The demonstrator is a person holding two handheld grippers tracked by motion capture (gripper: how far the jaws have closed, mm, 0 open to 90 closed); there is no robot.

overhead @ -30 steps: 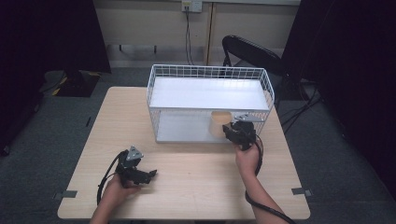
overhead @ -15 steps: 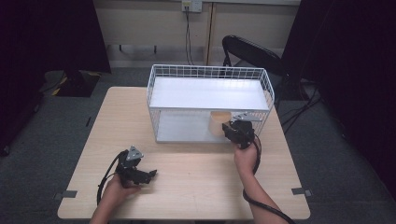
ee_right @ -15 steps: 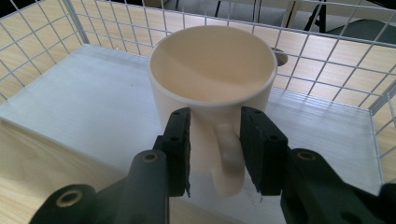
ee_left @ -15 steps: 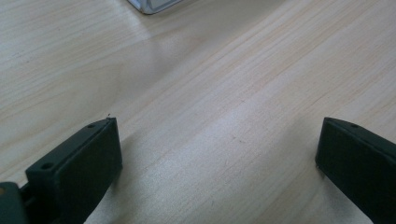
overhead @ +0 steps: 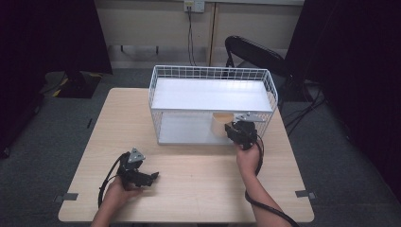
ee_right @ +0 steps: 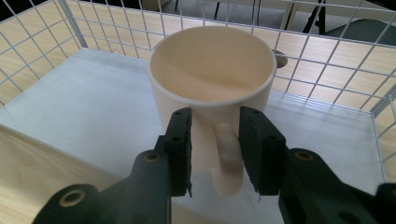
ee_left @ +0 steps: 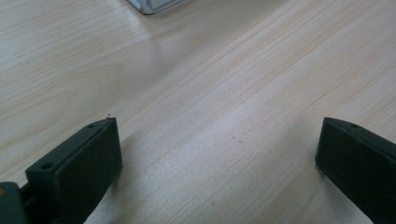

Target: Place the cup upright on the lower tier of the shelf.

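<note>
High view: mug (overhead: 221, 125) on lower shelf of wire rack (overhead: 213, 74), at 3 o'clock end; right gripper (overhead: 240, 132) at it.

Left gripper view: left gripper (ee_left: 217, 154) spread, empty, over table (ee_left: 210, 93).

Right gripper view: jaws straddle the mug handle (ee_right: 225, 154), contact unclear. Probably ceramic: rigid, slick, chippable. Handle is the hold.

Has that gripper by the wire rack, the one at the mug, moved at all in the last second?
No. The right gripper stays in the same spot at the front of the white wire rack, its jaws on either side of the cream mug's handle.
</note>
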